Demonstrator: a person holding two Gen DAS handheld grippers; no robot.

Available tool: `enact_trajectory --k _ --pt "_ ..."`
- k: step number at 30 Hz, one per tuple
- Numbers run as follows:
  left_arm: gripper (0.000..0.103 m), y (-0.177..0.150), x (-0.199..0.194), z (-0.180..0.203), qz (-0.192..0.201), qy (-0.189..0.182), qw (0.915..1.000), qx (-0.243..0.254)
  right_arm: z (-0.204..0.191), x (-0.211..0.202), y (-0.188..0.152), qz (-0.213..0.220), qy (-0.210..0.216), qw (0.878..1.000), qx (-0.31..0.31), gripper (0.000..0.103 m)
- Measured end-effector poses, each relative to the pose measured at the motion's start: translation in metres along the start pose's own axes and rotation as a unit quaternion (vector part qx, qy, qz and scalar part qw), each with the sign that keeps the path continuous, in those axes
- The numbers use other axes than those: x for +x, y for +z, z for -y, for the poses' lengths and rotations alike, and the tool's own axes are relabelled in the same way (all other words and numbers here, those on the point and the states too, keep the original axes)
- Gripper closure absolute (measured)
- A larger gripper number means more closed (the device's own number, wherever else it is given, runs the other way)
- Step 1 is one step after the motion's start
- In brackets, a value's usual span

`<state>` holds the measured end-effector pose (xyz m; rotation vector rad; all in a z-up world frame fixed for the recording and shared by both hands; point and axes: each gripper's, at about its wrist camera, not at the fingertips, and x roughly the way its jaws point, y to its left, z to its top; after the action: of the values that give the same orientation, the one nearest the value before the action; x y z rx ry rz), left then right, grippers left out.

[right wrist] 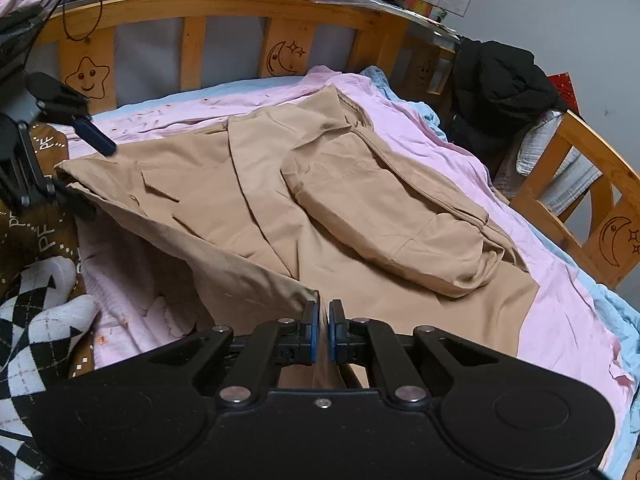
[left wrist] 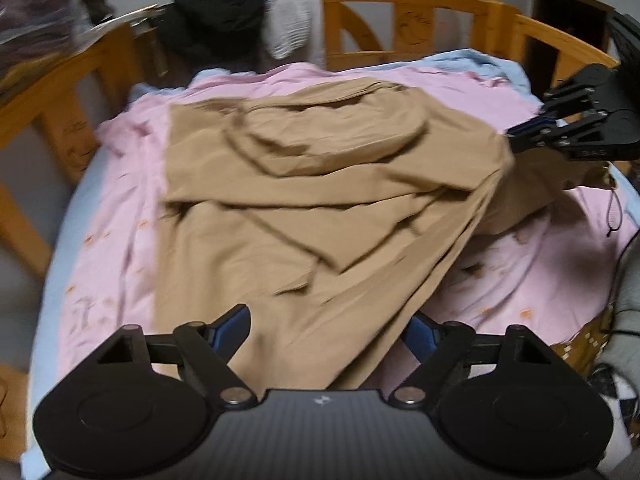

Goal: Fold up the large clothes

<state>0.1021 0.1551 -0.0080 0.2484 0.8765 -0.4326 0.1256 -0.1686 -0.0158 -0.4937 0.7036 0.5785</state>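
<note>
Right under your right gripper (right wrist: 324, 330) the tan coat (right wrist: 320, 208) begins: the blue pads are pressed together on a thin edge of its cloth, and that pinched hem rises off the bedding toward the camera, casting a shadow on the sheet below it. From the left wrist view the same gripper (left wrist: 520, 136) shows at the coat's far right corner, jaws together, with the fabric pulled taut from it.

Your left gripper (left wrist: 332, 332) stands with its fingers wide apart, one on each side of the coat's near hem. The cloth runs between them, but the picture is blurred there and, as far as it lets me judge, the pads do not press on it. In the right wrist view that gripper (right wrist: 86, 172) sits at the coat's left corner, one blue finger (right wrist: 94, 134) above the fabric edge and the other below it.

Between your two tools the coat lies spread across the middle of the bed, a sleeve folded over onto its body and a lapel showing near the left corner. Under it is a pink sheet (left wrist: 116, 208) with small orange marks, and under that a pale blue cover (right wrist: 616, 308) showing along the edges.

Around the bedding runs a wooden bed rail (right wrist: 224, 12) carved with moons and a smiling star. On the rail hang black clothes (right wrist: 500, 80) and a white ribbed cloth (left wrist: 290, 26). A brown and white diamond-patterned blanket (right wrist: 36, 320) lies beside the pink sheet at the near left of the right wrist view.
</note>
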Motion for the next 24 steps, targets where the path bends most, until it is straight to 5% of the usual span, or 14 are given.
enact_trajectory --k 9,11,12,14,18,24 --pt "0.041 -0.022 -0.008 -0.02 0.004 0.01 0.9996 -0.025 -0.006 -0.007 -0.008 -0.005 0.01 1.0 -0.017 0.097" --pt "0.051 -0.023 -0.012 -0.018 0.007 0.021 0.9997 -0.013 -0.01 -0.011 -0.011 -0.007 0.013 1.0 -0.024 0.097" --pt "0.071 -0.021 -0.014 -0.017 0.01 0.04 0.9991 -0.007 -0.012 -0.013 -0.012 -0.009 0.016 0.999 -0.026 0.096" --pt "0.08 -0.015 -0.014 -0.019 0.012 0.05 0.9987 -0.007 -0.017 -0.016 -0.016 -0.015 0.022 0.999 -0.034 0.095" --pt "0.09 0.003 -0.012 -0.029 0.021 0.041 0.9982 -0.037 -0.026 -0.021 -0.028 -0.037 0.042 0.998 -0.043 0.063" --pt "0.093 0.036 -0.008 -0.035 0.038 0.039 0.9977 -0.04 -0.042 -0.027 -0.05 -0.087 0.062 0.992 -0.073 0.037"
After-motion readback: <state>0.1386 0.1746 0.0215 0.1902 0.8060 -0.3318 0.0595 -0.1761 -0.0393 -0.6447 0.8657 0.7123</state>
